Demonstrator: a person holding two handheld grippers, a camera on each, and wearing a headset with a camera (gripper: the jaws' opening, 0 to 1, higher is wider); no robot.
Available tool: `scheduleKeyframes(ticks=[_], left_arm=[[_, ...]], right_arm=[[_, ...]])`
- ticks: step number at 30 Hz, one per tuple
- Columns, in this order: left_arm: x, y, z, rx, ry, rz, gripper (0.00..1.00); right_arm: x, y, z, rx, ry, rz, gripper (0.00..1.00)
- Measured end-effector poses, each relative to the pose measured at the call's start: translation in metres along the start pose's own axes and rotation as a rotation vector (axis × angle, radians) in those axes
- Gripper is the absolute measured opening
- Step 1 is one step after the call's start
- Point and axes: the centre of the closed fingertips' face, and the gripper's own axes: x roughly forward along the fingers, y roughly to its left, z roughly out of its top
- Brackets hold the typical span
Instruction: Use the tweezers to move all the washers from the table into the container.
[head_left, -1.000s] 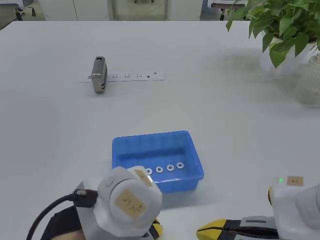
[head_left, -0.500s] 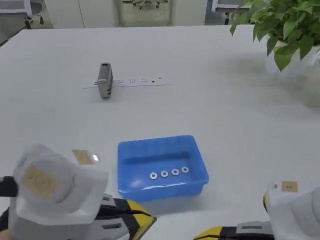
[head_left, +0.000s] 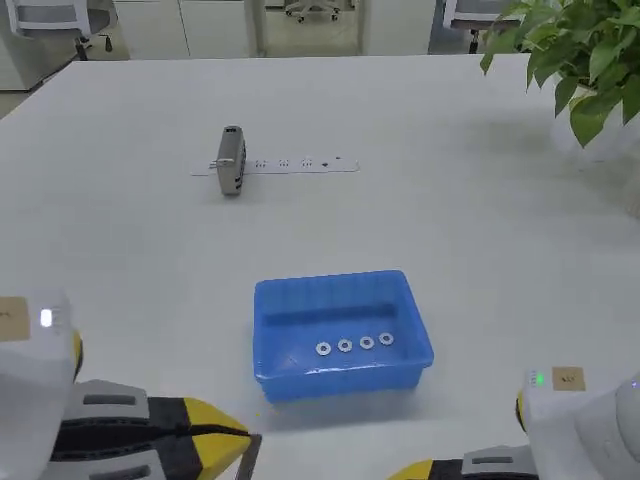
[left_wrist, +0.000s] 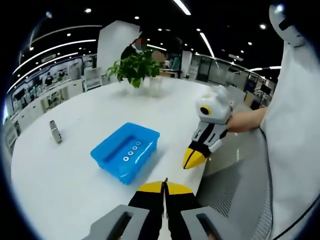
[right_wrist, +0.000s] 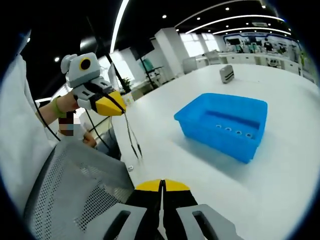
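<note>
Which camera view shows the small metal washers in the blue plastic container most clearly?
The head view: it looks down into the blue plastic container, so the four small metal washers appear as separate rings in a row. Both gripper views show them as tiny dots.

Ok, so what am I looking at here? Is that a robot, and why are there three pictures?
There is no robot. A person holds a two-jaw gripper in each hand at a white table. The head view comes from a camera on the person's headset, looking down. The two round pictures come from cameras riding on the grippers, so each sees its own yellow jaws at the bottom and the other gripper opposite. On the table stands a blue container with four washers in a row inside. Beyond it lie a power strip with a grey plug and a leafy plant. The left gripper is shut on tweezers. The right gripper is shut and seems empty.
</note>
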Motion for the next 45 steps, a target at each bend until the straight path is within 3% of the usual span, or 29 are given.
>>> scheduleKeyframes(ticks=[6,11,20,24,27,30,32,34,35,37,41,45], left_arm=[[-0.016,-0.016,-0.012,0.044,0.027,-0.028,0.00],[-0.025,-0.017,-0.021,0.099,0.066,-0.020,0.00],[-0.030,-0.017,-0.027,0.143,0.092,-0.047,0.00],[-0.031,-0.018,-0.028,0.155,0.099,-0.062,0.00],[-0.029,-0.016,-0.042,0.178,0.151,-0.070,0.00],[-0.029,-0.019,-0.041,0.174,0.122,-0.085,0.00],[-0.030,-0.016,-0.037,0.176,0.103,-0.073,0.00],[-0.032,-0.014,-0.028,0.184,0.061,-0.065,0.00],[-0.035,-0.015,-0.021,0.169,0.025,-0.064,0.00],[-0.040,-0.015,-0.014,0.131,-0.007,-0.076,0.00],[-0.041,-0.014,-0.010,0.106,-0.017,-0.086,0.14],[-0.034,-0.022,-0.013,0.152,0.019,-0.119,0.04]], right_arm=[[0.014,0.025,0.016,-0.085,-0.026,0.081,0.03],[0.037,0.050,0.031,-0.213,-0.036,0.155,0.09],[0.083,0.069,0.041,-0.442,-0.010,0.209,0.21],[0.095,0.076,0.042,-0.500,0.008,0.253,0.17],[0.098,0.077,0.039,-0.508,0.029,0.265,0.04],[0.095,0.079,0.039,-0.522,0.022,0.266,0.03],[0.094,0.076,0.038,-0.539,0.019,0.237,0.03],[0.091,0.075,0.039,-0.543,0.023,0.225,0.02],[0.088,0.075,0.042,-0.567,0.009,0.212,0.02],[0.085,0.079,0.044,-0.558,0.002,0.219,0.02],[0.084,0.086,0.043,-0.557,0.002,0.234,0.03],[0.084,0.090,0.036,-0.581,0.022,0.242,0.03]])
